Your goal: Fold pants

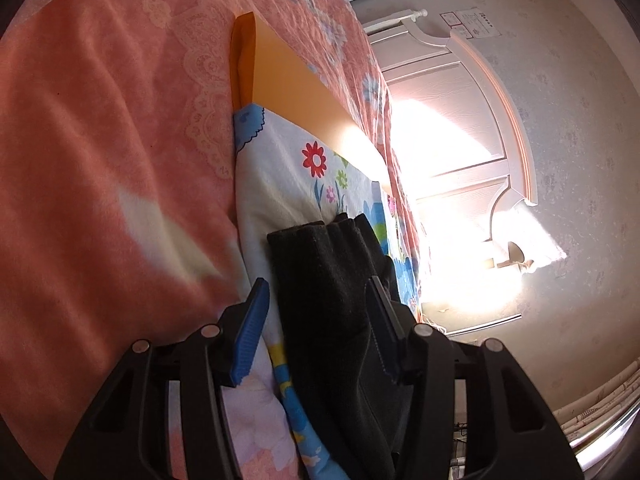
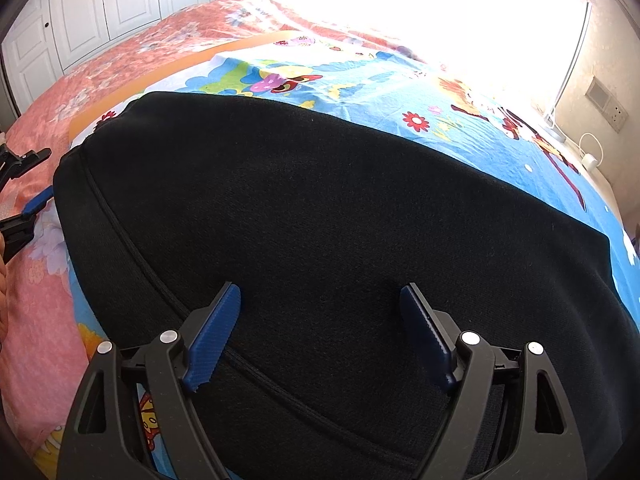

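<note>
The black pants (image 2: 320,200) lie folded into a broad flat stack on a bright cartoon-print sheet (image 2: 400,92). My right gripper (image 2: 320,289) hovers open over their near part, pads wide apart and nothing pinched. The left wrist view is rolled on its side: the layered end of the pants (image 1: 320,264) reaches in between the fingers of my left gripper (image 1: 318,281). Its one blue pad (image 1: 252,332) stands clear of the cloth, with sheet showing in the gap; the other pad lies against the cloth. The right wrist view shows the left gripper (image 2: 48,171) open at the pants' left end.
The sheet lies over an orange mat (image 1: 288,80) on a bed with a pink floral cover (image 1: 100,140). White wardrobe doors (image 2: 100,4) stand beyond the bed. A white headboard (image 1: 460,92) is in glaring sunlight. A wall socket and white cable (image 2: 592,152) are at the right.
</note>
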